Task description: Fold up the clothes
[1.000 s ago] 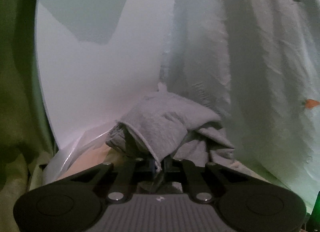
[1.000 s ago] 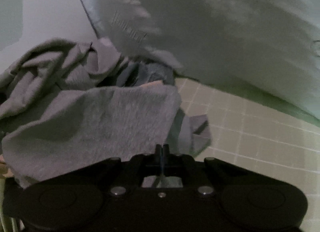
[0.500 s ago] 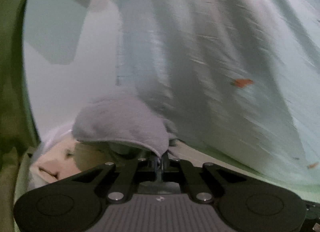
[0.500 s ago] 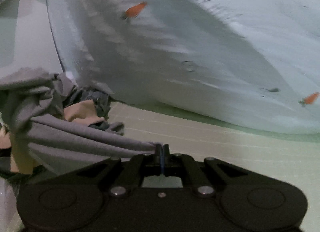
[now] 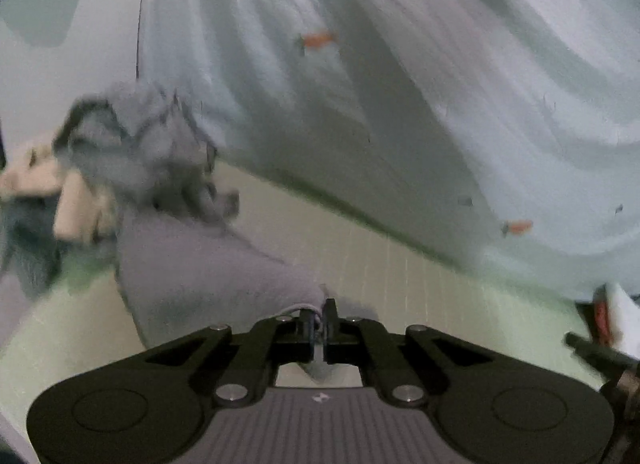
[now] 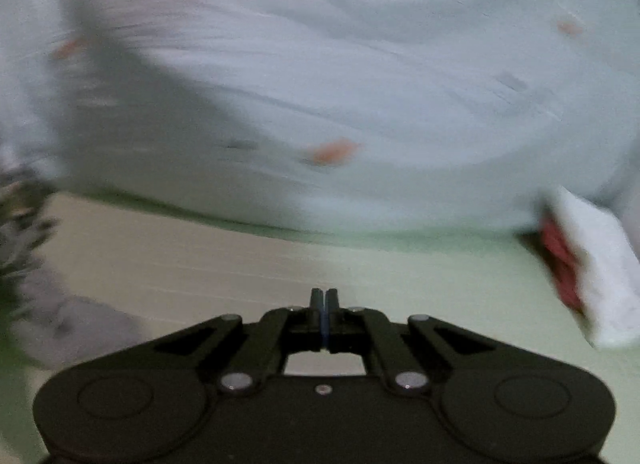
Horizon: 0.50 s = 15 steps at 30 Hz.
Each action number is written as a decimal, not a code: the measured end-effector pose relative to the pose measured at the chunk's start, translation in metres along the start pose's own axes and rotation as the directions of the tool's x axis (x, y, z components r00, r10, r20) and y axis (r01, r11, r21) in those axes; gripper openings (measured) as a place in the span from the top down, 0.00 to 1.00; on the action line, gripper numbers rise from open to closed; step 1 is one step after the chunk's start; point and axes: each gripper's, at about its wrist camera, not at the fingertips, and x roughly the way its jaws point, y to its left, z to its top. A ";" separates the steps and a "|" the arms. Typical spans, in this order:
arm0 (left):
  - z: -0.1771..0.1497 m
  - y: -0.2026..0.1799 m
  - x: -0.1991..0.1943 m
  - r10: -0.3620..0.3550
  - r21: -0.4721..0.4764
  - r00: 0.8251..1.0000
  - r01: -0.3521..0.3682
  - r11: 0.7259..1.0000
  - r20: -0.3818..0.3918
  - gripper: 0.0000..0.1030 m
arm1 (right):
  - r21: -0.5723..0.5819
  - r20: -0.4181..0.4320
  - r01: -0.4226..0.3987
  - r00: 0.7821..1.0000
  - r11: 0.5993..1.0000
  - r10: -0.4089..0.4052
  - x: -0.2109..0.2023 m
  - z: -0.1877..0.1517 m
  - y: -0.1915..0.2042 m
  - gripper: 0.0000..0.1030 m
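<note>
A grey garment (image 5: 192, 264) stretches taut across a pale green gridded surface (image 5: 380, 264), one edge pinched at the near end, its far end bunched in a rumpled heap (image 5: 144, 152) with a beige piece (image 5: 72, 200) beside it at the left.

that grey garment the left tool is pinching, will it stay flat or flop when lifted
Probably floppy: the grey garment trails from the left tool in soft folds and bunches into a crumpled heap further back. It looks like thin knit, so likely light. Held by one edge, the rest would probably sag and drag over the green mat.
</note>
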 end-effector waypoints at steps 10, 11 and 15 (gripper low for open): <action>-0.014 0.016 -0.010 0.105 -0.063 0.994 -0.107 0.992 -0.042 0.52 | 0.029 -0.138 -0.100 0.985 0.995 0.103 0.006 -0.034 -0.024 0.69; -0.009 0.022 -0.009 0.120 -0.065 0.992 -0.122 0.990 -0.037 0.47 | 0.026 -0.146 -0.121 0.982 0.992 0.123 0.004 -0.037 -0.016 0.67; 0.013 0.053 -0.004 0.173 -0.060 0.985 -0.174 0.983 -0.017 0.39 | 0.024 -0.166 -0.155 0.973 0.988 0.157 0.008 -0.035 0.031 0.42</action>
